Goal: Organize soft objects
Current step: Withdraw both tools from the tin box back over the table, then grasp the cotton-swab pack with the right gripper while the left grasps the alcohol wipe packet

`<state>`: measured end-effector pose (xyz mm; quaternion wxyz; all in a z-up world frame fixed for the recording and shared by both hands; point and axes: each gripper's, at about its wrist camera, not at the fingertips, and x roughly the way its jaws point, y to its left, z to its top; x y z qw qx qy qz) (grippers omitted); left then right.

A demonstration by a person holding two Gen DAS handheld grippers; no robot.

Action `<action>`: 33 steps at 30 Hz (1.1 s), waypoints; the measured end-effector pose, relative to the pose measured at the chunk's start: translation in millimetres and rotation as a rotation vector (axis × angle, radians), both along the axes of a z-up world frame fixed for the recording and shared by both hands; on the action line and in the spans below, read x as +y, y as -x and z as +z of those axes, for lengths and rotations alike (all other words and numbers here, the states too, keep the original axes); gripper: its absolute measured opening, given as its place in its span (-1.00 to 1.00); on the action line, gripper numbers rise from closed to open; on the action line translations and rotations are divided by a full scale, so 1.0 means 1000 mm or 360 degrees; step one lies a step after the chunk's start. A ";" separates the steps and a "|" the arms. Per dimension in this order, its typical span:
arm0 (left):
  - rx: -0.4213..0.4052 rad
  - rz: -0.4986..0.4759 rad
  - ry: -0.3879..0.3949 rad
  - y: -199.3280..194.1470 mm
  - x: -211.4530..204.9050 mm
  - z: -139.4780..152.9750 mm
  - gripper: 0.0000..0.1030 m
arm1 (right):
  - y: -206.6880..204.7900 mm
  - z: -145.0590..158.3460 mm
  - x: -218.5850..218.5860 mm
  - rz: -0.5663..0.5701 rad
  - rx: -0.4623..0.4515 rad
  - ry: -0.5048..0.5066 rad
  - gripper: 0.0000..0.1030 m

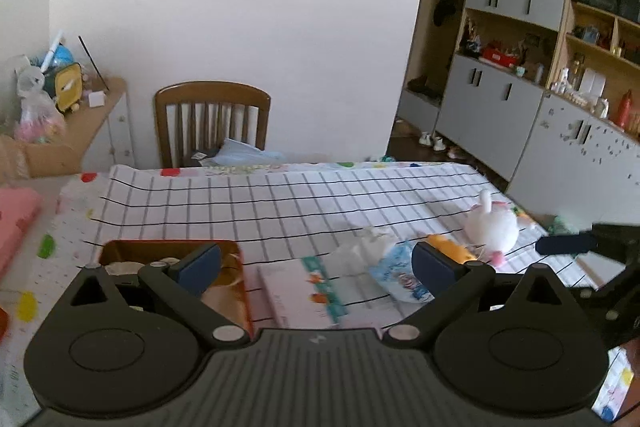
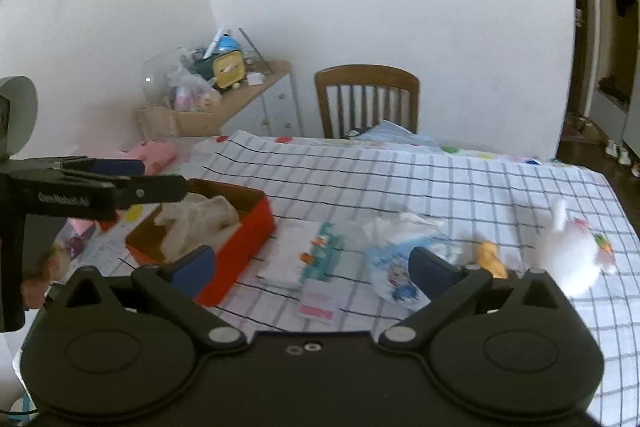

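While spread wide over the checked cloth: both tools empty, nothing between the pads.
Left gripper (image 1: 316,267): jaws at full spread, low centre of its own view, over the box's right edge and the paper pack.
Right gripper (image 2: 312,269): jaws likewise wide, holding nothing; seen also as a dark tool at the right edge of the left view.
Soft things still loose: white plush rabbit (image 2: 568,255) at lower right, small orange toy (image 2: 491,259) just left of it, tissue pack (image 2: 396,267) with crumpled white tissue beside that, flat paper pack (image 2: 300,259) at centre.
Risk: blurred rabbit and cloth suggest quick motion; a hasty closing could pinch the tablecloth (image 2: 400,179) along with a toy and drag the rest.
Risk: plush gives under the pads, so a shallow nip may slip.
Risk: two tools close together near the box could collide.
Container: red box (image 2: 244,239) at left centre, open-topped.
Contents: one pale, crumpled cloth or plush (image 2: 200,223); room left beside it.
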<state>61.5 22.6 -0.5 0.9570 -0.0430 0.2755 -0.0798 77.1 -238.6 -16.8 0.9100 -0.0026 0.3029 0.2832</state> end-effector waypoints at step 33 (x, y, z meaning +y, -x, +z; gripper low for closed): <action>0.0359 0.0082 -0.0104 -0.060 -0.096 -0.132 0.99 | -0.063 -0.092 -0.071 -0.0029 0.0200 0.0237 0.85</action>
